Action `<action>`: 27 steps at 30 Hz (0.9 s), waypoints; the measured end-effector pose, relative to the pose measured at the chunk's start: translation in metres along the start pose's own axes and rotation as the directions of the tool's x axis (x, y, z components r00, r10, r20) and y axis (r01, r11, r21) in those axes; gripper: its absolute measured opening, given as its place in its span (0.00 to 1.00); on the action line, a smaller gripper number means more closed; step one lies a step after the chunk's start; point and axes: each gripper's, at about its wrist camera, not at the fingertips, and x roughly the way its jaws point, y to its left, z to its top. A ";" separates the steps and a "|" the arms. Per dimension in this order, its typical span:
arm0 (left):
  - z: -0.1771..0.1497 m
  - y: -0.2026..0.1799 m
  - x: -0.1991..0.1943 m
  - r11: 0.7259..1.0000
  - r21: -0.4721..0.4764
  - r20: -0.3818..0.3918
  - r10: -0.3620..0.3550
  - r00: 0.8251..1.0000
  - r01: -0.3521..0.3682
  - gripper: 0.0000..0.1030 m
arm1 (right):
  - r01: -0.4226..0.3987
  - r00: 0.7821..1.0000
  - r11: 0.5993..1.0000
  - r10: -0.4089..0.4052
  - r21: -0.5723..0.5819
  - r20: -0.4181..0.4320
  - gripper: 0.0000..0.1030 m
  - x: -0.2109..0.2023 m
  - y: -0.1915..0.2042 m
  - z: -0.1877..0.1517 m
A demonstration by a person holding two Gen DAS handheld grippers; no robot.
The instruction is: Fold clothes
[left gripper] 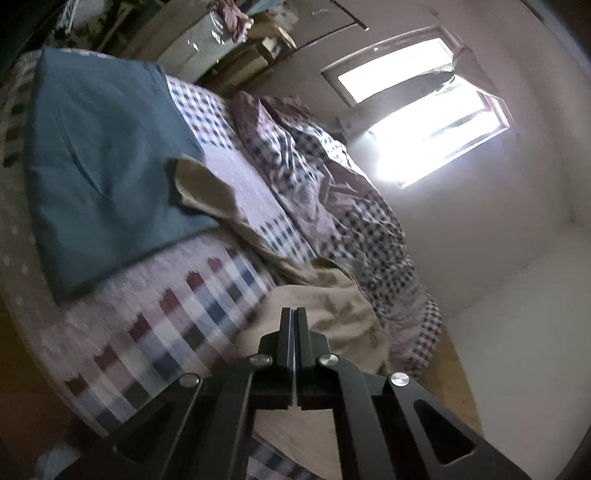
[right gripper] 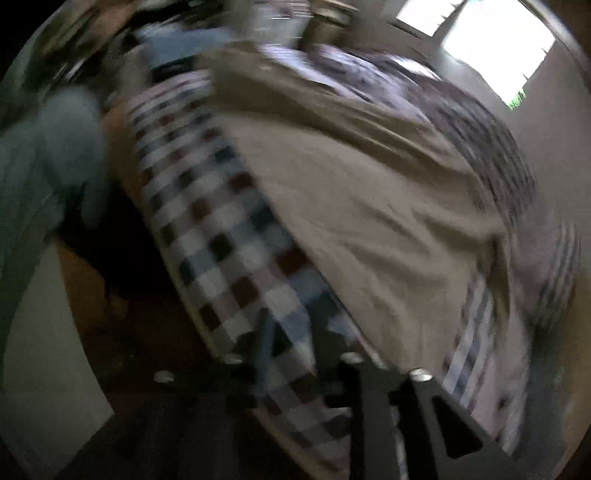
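A beige garment (left gripper: 325,299) lies spread on the checked bedsheet (left gripper: 177,317), one end (left gripper: 207,192) reaching up to a folded blue-grey cloth (left gripper: 99,162). My left gripper (left gripper: 294,314) is shut, its tips at the near edge of the beige garment; no cloth shows between the fingers. In the blurred right wrist view the beige garment (right gripper: 362,206) covers the middle of the bed. My right gripper (right gripper: 295,332) is open above the checked sheet (right gripper: 221,236), just short of the garment's near edge, holding nothing.
A rumpled checked duvet (left gripper: 332,184) is heaped along the bed's far side, under a bright window (left gripper: 424,110). Cupboards and clutter (left gripper: 229,33) stand beyond the bed's head. The person's grey-green sleeve (right gripper: 48,158) is at left. Wooden floor (left gripper: 454,373) lies past the bed's edge.
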 end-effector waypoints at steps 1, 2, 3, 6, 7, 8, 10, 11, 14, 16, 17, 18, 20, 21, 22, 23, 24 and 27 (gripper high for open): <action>0.000 0.002 0.003 1.000 0.006 -0.003 0.006 1.000 -0.006 0.00 | 0.001 1.000 0.994 0.000 0.112 -0.004 0.37 0.001 -0.022 -0.006; 0.000 0.004 0.005 1.000 0.012 -0.006 0.011 1.000 -0.011 0.00 | -0.004 1.000 0.982 0.005 0.190 -0.002 0.39 0.002 -0.041 -0.011; -0.001 0.005 0.009 1.000 0.019 -0.012 0.017 1.000 -0.017 0.00 | -0.009 1.000 0.951 0.012 0.309 -0.010 0.40 0.005 -0.067 -0.021; -0.008 0.005 0.021 0.999 0.040 -0.048 0.036 0.998 -0.034 0.00 | -0.040 0.998 0.834 0.055 0.550 -0.011 0.40 0.010 -0.122 -0.045; -0.013 0.007 0.026 0.998 0.048 -0.062 0.046 0.997 -0.043 0.00 | -0.076 0.996 0.786 0.085 0.614 0.015 0.40 0.012 -0.137 -0.056; -0.017 0.010 0.031 0.997 0.051 -0.078 0.055 0.995 -0.051 0.00 | -0.111 0.993 0.732 0.112 0.673 0.042 0.41 0.014 -0.151 -0.066; -0.025 0.017 0.041 0.997 0.045 -0.119 0.065 0.991 -0.060 0.00 | -0.177 0.981 0.622 0.171 0.763 0.089 0.41 0.022 -0.174 -0.085; -0.029 0.020 0.047 0.997 0.041 -0.142 0.067 0.988 -0.062 0.00 | -0.178 0.980 0.601 0.176 0.779 0.089 0.41 0.024 -0.178 -0.089; -0.044 0.027 0.061 0.998 0.030 -0.221 0.060 0.973 -0.055 0.05 | -0.163 0.983 0.601 0.165 0.783 0.078 0.41 0.023 -0.177 -0.093; -0.055 0.017 0.068 0.998 0.059 -0.267 0.032 0.963 -0.017 0.13 | -0.158 0.985 0.611 0.153 0.775 0.080 0.41 0.025 -0.175 -0.092; -0.062 0.010 0.071 0.997 0.080 -0.289 0.015 0.957 0.009 0.26 | -0.155 0.986 0.607 0.148 0.779 0.081 0.41 0.026 -0.173 -0.095; -0.068 0.003 0.075 0.994 0.101 -0.312 -0.002 0.950 0.035 0.33 | -0.153 0.986 0.602 0.142 0.783 0.083 0.41 0.028 -0.172 -0.097; -0.080 -0.018 0.079 0.979 0.184 -0.340 -0.022 0.940 0.090 0.55 | -0.158 0.986 0.585 0.134 0.796 0.097 0.41 0.034 -0.174 -0.098; -0.090 -0.032 0.082 0.963 0.242 -0.357 -0.027 0.934 0.120 0.57 | -0.161 0.986 0.574 0.131 0.803 0.105 0.41 0.037 -0.175 -0.099; -0.100 -0.046 0.085 0.943 0.298 -0.375 -0.030 0.927 0.151 0.58 | -0.166 0.985 0.550 0.126 0.818 0.115 0.41 0.036 -0.179 -0.102; -0.110 -0.060 0.087 0.918 0.352 -0.392 -0.032 0.919 0.182 0.59 | -0.161 0.987 0.530 0.110 0.833 0.120 0.41 0.034 -0.182 -0.107; -0.124 -0.077 0.091 0.883 0.421 -0.408 -0.020 0.913 0.207 0.60 | -0.155 0.988 0.508 0.094 0.847 0.125 0.41 0.032 -0.185 -0.111; -0.177 -0.121 0.100 0.752 0.601 -0.454 0.040 0.890 0.273 0.61 | -0.134 0.990 0.443 0.031 0.887 0.135 0.42 0.024 -0.196 -0.125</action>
